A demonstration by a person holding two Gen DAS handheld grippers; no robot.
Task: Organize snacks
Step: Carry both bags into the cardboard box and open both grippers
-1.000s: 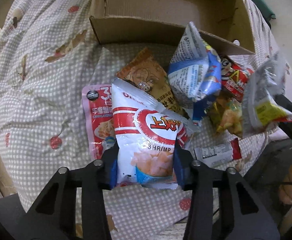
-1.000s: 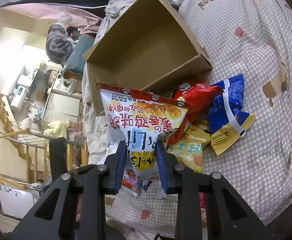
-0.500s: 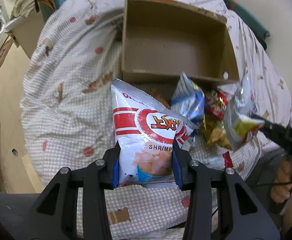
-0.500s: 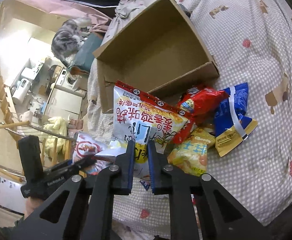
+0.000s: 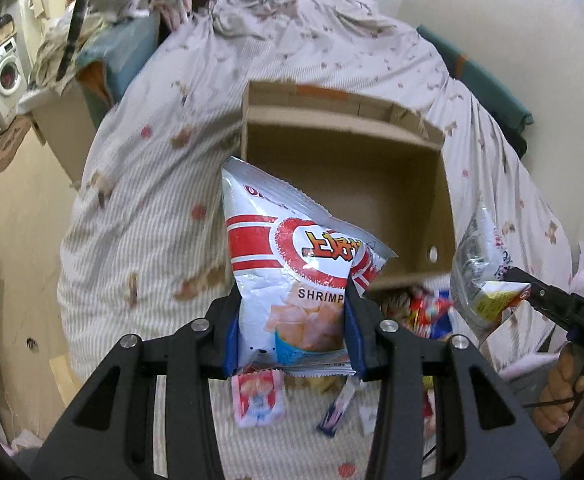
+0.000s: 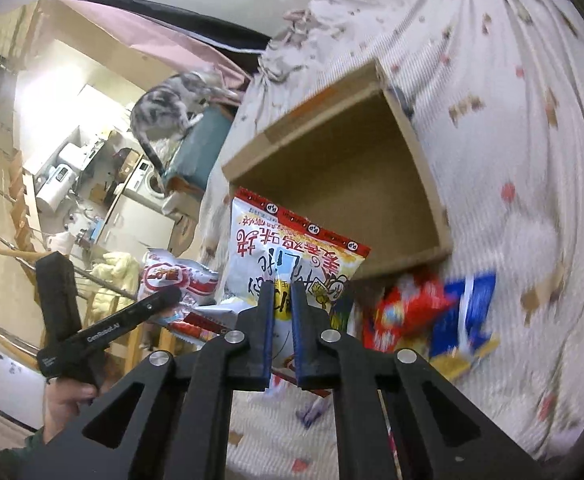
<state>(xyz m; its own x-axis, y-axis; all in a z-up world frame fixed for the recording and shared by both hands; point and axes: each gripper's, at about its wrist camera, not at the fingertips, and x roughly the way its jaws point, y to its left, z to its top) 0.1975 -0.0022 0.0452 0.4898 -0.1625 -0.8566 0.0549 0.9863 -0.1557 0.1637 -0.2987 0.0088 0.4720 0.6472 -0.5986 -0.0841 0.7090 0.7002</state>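
My left hand-held gripper (image 5: 292,332) sits at the bottom centre of its view, its two blue pads pressed on the lower sides of the shrimp bag (image 5: 292,264), which stands upright above the fingers and hides the near left corner of the one open cardboard box (image 5: 344,184) lying on the bed (image 5: 140,184).

My right hand-held gripper (image 6: 282,320) has just been closing; its jaws are now nearly together, pinching the lower edge of the chicken bag (image 6: 288,256), which rises in front of the box (image 6: 332,184) at mid-frame. In the left view that gripper (image 5: 528,294) enters from the right edge, holding the same bag (image 5: 478,276).

So I hold two bags, one per gripper. More packets (image 6: 424,316) lie blurred on the bed below the box; I cannot count them. A cat (image 6: 168,108) stands at the upper left.
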